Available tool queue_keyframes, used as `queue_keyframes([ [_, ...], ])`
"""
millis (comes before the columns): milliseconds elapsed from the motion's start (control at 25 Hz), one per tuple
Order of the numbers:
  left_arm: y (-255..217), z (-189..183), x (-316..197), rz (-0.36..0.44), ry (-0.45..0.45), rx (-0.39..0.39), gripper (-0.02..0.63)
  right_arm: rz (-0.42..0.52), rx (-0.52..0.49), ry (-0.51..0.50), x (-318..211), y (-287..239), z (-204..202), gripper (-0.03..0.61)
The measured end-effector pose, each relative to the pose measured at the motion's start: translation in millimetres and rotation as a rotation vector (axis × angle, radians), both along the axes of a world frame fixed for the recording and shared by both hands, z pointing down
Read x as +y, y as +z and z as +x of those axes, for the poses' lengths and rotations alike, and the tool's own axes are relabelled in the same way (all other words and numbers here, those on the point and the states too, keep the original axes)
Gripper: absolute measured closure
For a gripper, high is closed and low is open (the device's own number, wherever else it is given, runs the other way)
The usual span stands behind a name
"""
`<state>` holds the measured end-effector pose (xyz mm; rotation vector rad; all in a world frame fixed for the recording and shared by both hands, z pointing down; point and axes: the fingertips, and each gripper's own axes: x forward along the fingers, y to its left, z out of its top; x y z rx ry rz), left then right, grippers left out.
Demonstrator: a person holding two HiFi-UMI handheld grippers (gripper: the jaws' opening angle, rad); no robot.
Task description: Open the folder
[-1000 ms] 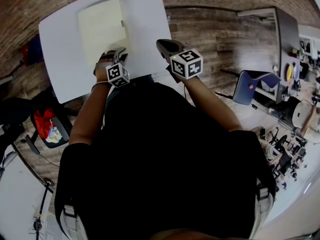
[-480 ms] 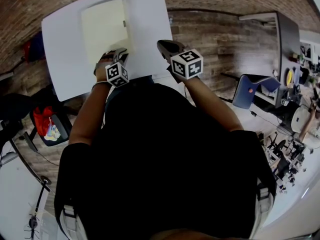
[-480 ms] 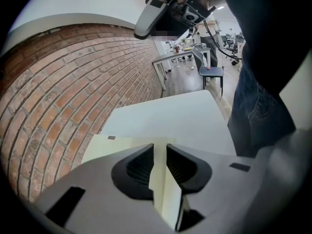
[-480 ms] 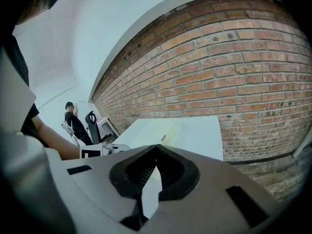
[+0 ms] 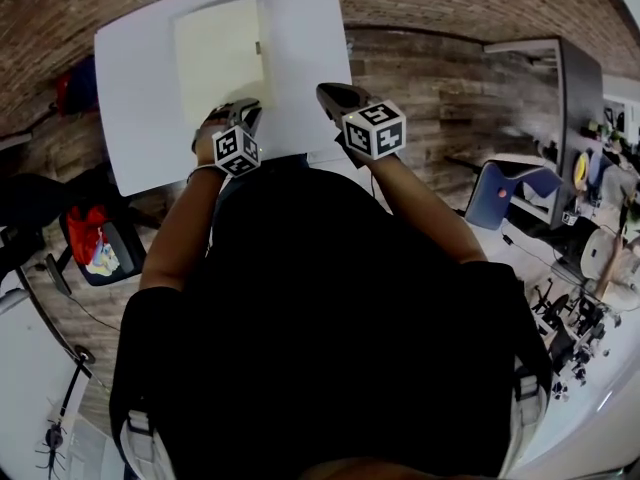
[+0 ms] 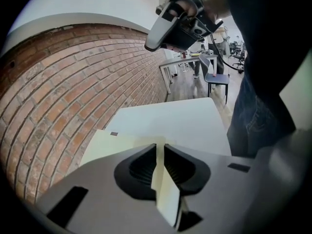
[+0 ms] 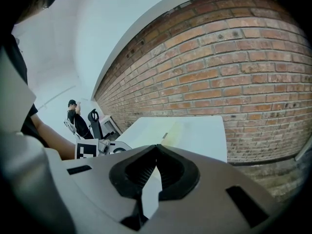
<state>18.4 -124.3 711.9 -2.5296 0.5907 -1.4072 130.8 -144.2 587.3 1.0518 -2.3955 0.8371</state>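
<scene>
Folder [image 5: 218,58] is lying flat on the white table [image 5: 135,108], pale yellow, toward the far side, with its near right corner right at the left gripper [image 6: 160,147].

The big change is that the left jaws have just been closing. In the left gripper view they're pinched onto a thin yellow sheet that runs edge-on between the pads (looks like the front cover, but I can't tell if it caught only the cover or the whole stack). The right gripper [image 7: 156,146] hangs over the table's near right part, well clear of the folder, jaws clenched tip to tip with nothing in them.

So my read is that the grab is basically done, but the folder isn't open yet. From the head view it looks flat and closed, little dark tab [image 5: 257,47] on its right edge and all. Next up is probably lifting that pinched edge and swinging it over. One risk is that if both covers got caught, the whole folder comes up instead of opening.
</scene>
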Motion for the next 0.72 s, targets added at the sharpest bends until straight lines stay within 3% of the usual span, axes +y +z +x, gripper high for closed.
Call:
queue_keyframes([
  [720, -32.4, -19.8, 4.8, 0.048, -0.099, 0.083, 0.569, -0.005, 0.0, -0.064, 0.4, 7.2, -12.4, 0.551],
])
